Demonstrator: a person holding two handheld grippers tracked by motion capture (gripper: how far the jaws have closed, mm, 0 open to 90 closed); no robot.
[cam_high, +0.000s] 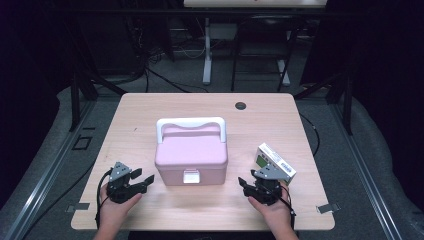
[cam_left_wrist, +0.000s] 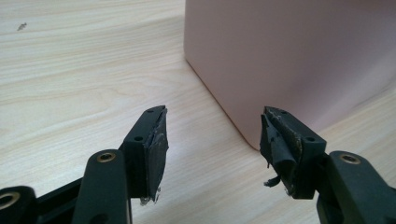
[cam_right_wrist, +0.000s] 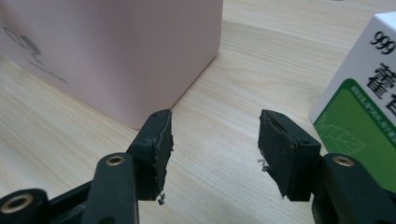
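Steady the latched pink plastic box with the wide-open left gripper, then bring the wide-open, empty right gripper squarely onto the white-and-green carton.

Bare table lies open before both tongs; the pink box blocks the middle.
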